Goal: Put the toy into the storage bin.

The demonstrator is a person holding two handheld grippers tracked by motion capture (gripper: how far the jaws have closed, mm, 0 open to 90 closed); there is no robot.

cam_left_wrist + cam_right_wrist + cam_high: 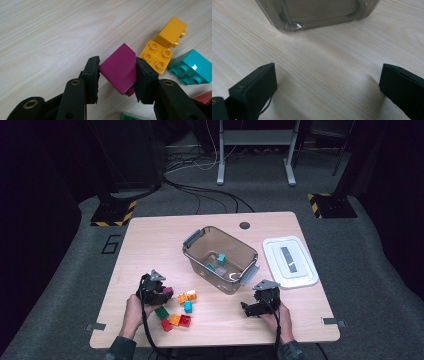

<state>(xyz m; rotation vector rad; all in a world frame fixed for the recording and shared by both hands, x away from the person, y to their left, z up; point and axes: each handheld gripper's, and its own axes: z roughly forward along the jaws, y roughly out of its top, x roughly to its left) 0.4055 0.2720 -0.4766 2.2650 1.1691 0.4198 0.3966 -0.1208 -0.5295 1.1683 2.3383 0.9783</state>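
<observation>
High view: left gripper (pixel 161 292) at loose bricks on table (pixel 150 245); right gripper (pixel 253 306) near clear bin (pixel 220 259); white lid (pixel 290 261) beside bin.
Left gripper view: jaws clamped on magenta brick (pixel 119 68), tilted, just beside yellow bricks (pixel 163 45) and teal brick (pixel 191 67).
Right gripper view: jaws wide apart, nothing between, bin wall ahead.

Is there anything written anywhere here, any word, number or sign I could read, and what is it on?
"6": a large dark outlined digit on the grey floor left of the table.
Yellow and black hazard stripes, no words: on the two stand bases on the floor.
A dark strip on the white lid: too small to read.
The blocks and the bin: no lettering visible.
</observation>
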